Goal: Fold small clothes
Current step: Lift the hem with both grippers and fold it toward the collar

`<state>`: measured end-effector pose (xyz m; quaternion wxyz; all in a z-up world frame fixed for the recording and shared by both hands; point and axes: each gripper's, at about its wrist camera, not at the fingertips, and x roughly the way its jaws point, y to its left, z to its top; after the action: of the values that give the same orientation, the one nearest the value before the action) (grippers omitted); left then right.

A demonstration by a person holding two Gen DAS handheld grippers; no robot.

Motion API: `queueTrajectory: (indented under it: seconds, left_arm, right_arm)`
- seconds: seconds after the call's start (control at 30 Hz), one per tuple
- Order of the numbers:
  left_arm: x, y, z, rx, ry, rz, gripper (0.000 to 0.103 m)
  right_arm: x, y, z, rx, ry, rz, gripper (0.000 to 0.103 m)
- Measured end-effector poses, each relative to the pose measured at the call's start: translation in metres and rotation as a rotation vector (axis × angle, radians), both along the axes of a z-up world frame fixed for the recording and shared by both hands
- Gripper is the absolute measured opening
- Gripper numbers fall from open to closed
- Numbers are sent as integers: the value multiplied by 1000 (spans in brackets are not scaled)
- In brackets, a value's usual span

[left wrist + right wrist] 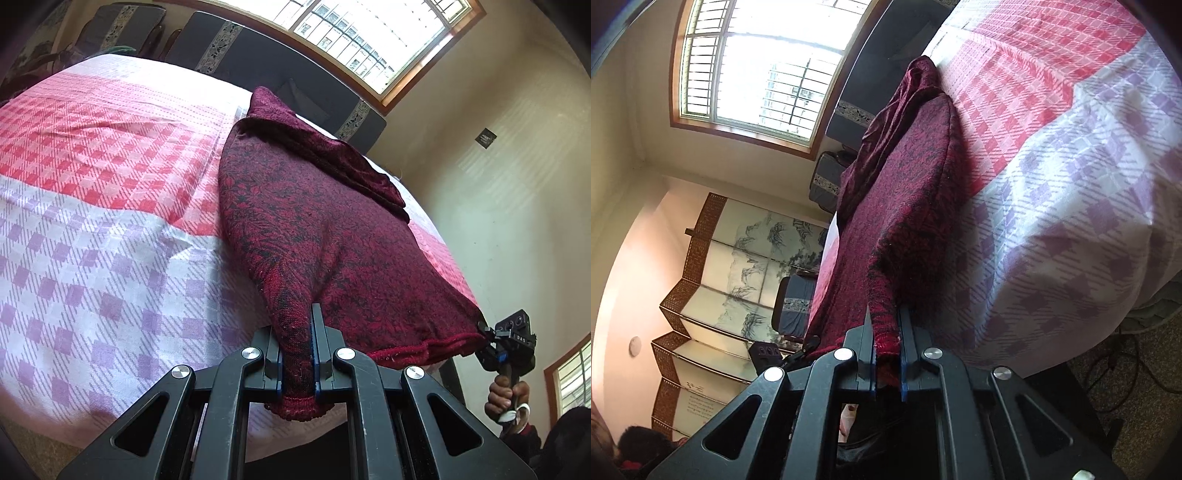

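Both claws, left claw point(298, 354) and right claw point(886, 354), clamp the maroon garment's point(314, 221) hem over the checked bedspread point(92, 221).

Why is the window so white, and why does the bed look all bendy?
Left wrist view: daylight glares through the window, washing it white. Right wrist view: the same glare; the fisheye lens curves the checked bedspread, and the red garment casts a soft shadow.

black left gripper point(298, 354) with silver screws, blue pads, right gripper point(886, 354) alike, dark red sleeve point(524, 437)
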<state>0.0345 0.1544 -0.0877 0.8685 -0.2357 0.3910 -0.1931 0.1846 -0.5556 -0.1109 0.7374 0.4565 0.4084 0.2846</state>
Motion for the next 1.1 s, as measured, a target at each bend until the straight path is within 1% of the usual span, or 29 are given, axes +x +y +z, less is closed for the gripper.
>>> queueTrajectory:
  seconds: [0.2,0.27,0.33,0.43,0.5,0.63,0.73,0.9,0.97,1.1]
  left_arm:
    - [11,-3,37,2,-73,-7,11]
    - [19,-3,51,-9,-90,-11,11]
    - [30,-4,65,-7,-110,-11,11]
    - [54,-6,86,14,-141,-11,11]
    - [74,-7,98,13,-152,-5,11]
    - [120,-13,117,42,-191,14,11]
    - [159,-18,119,69,-199,30,11]
    - [229,-25,110,119,-185,53,11]
    - [253,-26,104,138,-176,62,11]
    - [297,-24,88,151,-140,82,11]
  right_arm:
    - [16,-9,34,63,-45,-25,9]
    - [26,-11,46,83,-61,-28,9]
    - [40,-13,59,78,-79,-31,9]
    - [66,-14,77,67,-106,-31,9]
    - [88,-13,88,43,-128,-27,9]
    - [142,-15,102,3,-141,-27,9]
    - [184,-18,103,-10,-130,-34,9]
    - [249,-17,96,-57,-101,-43,9]
    - [275,-17,90,-64,-83,-50,9]
    - [319,-18,75,-71,-54,-65,9]
